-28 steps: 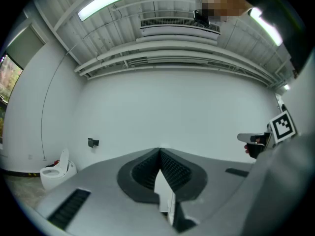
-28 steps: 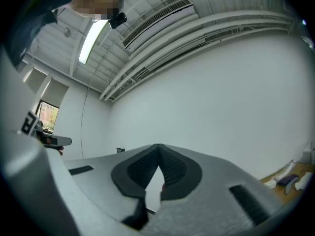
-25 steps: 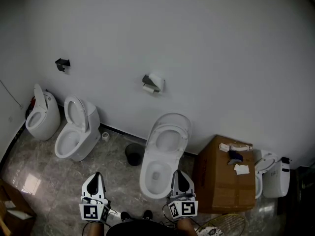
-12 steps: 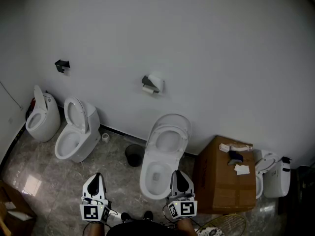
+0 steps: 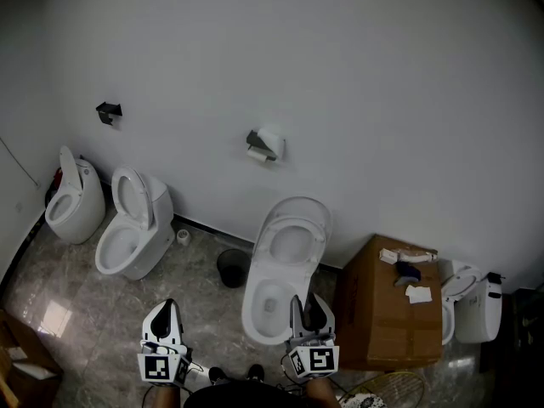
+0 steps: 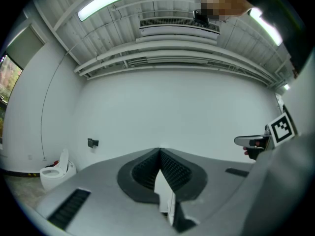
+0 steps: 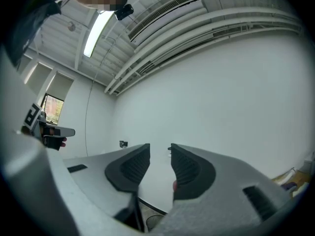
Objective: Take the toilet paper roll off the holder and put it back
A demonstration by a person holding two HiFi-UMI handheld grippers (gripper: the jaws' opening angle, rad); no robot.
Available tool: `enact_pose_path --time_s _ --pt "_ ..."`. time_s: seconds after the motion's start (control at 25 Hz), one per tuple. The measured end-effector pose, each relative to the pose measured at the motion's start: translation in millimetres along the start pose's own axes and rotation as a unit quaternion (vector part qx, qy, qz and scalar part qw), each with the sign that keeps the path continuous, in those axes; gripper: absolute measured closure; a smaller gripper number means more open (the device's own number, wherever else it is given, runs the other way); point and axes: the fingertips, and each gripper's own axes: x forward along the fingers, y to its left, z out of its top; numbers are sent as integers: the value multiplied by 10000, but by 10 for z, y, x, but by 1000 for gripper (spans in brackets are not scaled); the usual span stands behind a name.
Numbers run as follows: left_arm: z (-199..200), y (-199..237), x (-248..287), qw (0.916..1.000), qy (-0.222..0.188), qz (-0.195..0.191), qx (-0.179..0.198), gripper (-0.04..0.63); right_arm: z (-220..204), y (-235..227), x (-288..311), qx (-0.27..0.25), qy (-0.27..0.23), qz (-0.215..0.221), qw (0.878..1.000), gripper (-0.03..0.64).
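Note:
The white toilet paper roll (image 5: 270, 140) sits on its dark holder (image 5: 255, 139) on the white wall, above the middle toilet. Both grippers are low at the near edge of the head view, far from the roll. My left gripper (image 5: 166, 304) is shut, its pads meeting at the tip (image 6: 159, 150) with nothing between them. My right gripper (image 5: 306, 303) has just been opening. A narrow gap shows between its pads (image 7: 160, 149), and nothing is in it. Both point level toward the wall.
A white toilet (image 5: 285, 262) with its lid up stands straight ahead, a black bin (image 5: 231, 267) to its left. Two more toilets (image 5: 132, 223) (image 5: 75, 202) stand further left below a second black wall holder (image 5: 109, 111). A cardboard box (image 5: 391, 300) stands on the right.
The right gripper's jaws have parted a little. The left gripper, both hands and the roll have not moved.

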Motion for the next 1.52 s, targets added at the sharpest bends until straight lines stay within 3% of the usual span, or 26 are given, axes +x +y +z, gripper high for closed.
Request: enact_pose_path --time_s 0.64,0.8,1.08,1.28,1.44,1.52 --pt "-21 -17 -11 10000 -8 -48 -21 592 53 48 15 195 -125 141 9996 317" --pt "76 41 34 9993 -361 -17 73 592 88 75 49 307 -135 244 9991 283" --pt "3 -19 54 9999 22 -58 -105 592 158 113 98 424 -330 372 9979 134" --pt "9 8 74 9999 -11 -55 -86 592 157 112 135 331 -333 302 9984 77" --pt "5 118 83 9995 -293 22 68 592 168 140 149 235 -334 313 9987 48" --pt "15 100 86 9999 -124 -14 -6 592 158 159 158 232 -304 313 9988 46"
